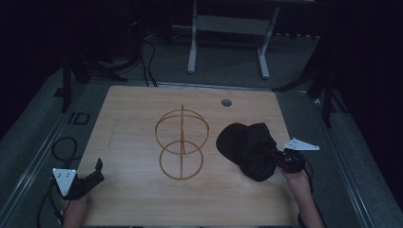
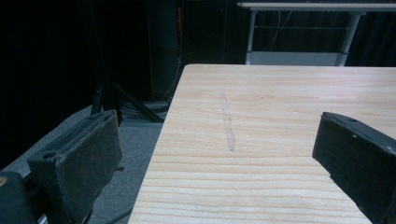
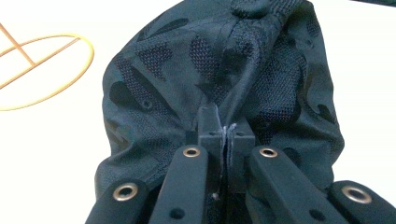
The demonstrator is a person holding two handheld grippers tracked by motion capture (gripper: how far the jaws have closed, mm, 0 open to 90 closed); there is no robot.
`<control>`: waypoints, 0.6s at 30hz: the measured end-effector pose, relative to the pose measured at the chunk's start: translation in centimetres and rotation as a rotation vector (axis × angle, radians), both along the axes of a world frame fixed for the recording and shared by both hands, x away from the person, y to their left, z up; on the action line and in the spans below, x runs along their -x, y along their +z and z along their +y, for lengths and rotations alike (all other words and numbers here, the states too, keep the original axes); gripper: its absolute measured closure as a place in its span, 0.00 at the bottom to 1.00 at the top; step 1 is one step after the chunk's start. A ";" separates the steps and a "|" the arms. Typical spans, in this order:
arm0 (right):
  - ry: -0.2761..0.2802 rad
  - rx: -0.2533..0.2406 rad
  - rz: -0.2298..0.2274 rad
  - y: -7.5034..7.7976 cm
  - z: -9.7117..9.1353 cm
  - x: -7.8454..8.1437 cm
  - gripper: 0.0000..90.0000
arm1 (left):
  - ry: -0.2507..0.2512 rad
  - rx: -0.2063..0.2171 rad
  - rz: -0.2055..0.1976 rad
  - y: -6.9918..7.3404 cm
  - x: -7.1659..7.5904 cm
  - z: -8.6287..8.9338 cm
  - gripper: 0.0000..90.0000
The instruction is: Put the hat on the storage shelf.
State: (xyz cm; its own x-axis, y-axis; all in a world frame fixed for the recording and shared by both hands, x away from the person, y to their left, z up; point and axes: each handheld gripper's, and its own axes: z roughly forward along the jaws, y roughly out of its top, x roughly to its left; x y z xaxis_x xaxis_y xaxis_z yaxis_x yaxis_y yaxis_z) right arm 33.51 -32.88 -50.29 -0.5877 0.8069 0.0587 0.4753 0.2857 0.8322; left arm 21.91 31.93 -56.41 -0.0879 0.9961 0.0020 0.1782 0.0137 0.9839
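Note:
A black cap (image 1: 249, 147) lies on the right side of the wooden table (image 1: 133, 109), brim toward the middle. In the right gripper view my right gripper (image 3: 226, 128) is shut on a fold of the cap's (image 3: 224, 70) mesh fabric, pinched between its closed pads. In the high view the right gripper (image 1: 278, 159) sits at the cap's near right edge. A gold wire stand (image 1: 181, 142) of rings on a post stands mid-table, left of the cap. My left gripper (image 1: 97, 168) rests open at the table's front left corner, with nothing between its jaws (image 2: 219, 158).
A round grommet hole (image 1: 226, 102) is near the table's far edge. Beyond the table stands a white desk frame (image 1: 228, 28). Dark tripod legs (image 1: 71, 71) stand at both far corners. Cables (image 1: 64, 147) lie on the floor at the left.

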 end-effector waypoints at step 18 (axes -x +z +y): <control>-0.049 -0.106 -0.091 3.9 -0.1 0.8 0.98 | 0.002 0.001 -0.003 0.0 0.0 0.0 0.02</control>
